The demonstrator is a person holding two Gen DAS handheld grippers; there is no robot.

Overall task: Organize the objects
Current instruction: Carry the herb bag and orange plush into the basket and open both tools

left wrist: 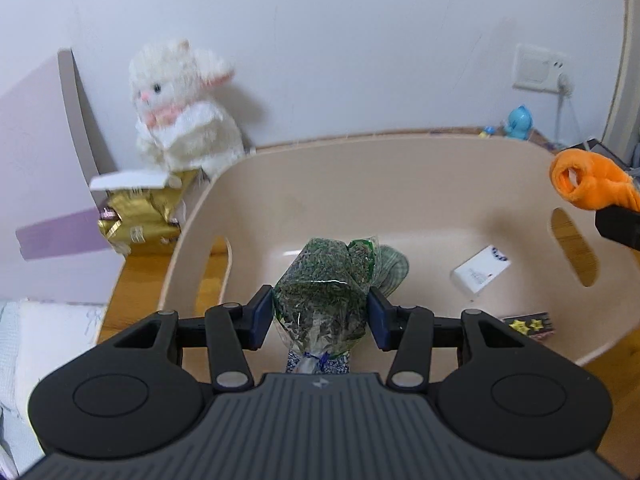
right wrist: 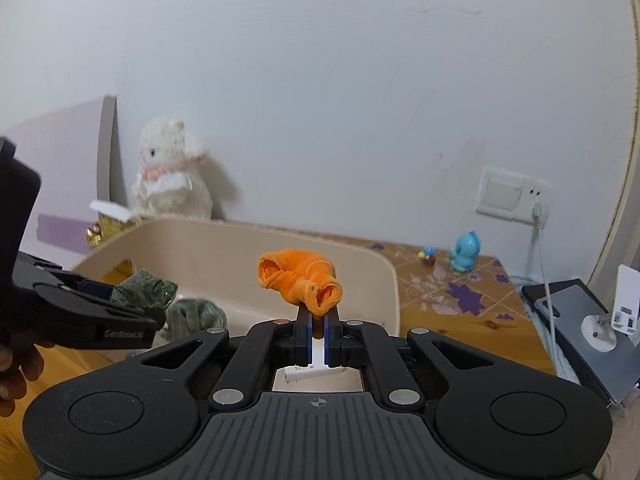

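The left tool (left wrist: 320,312) clamps a crinkly clear bag of dried green leaves (left wrist: 320,292) between its blue pads, held over the smooth beige plastic basket (left wrist: 400,184) with oval handle cut-outs. In the basket lie a green checked cloth bundle (left wrist: 394,270), a white box (left wrist: 480,274) and a dark star-printed packet (left wrist: 528,325). The right tool (right wrist: 318,326) pinches a soft orange fleece roll (right wrist: 300,278) above the basket's near edge. A fluffy white plush rabbit (left wrist: 180,112) sits behind on a crumpled gold foil pack (left wrist: 140,216), on the wooden table (left wrist: 136,276).
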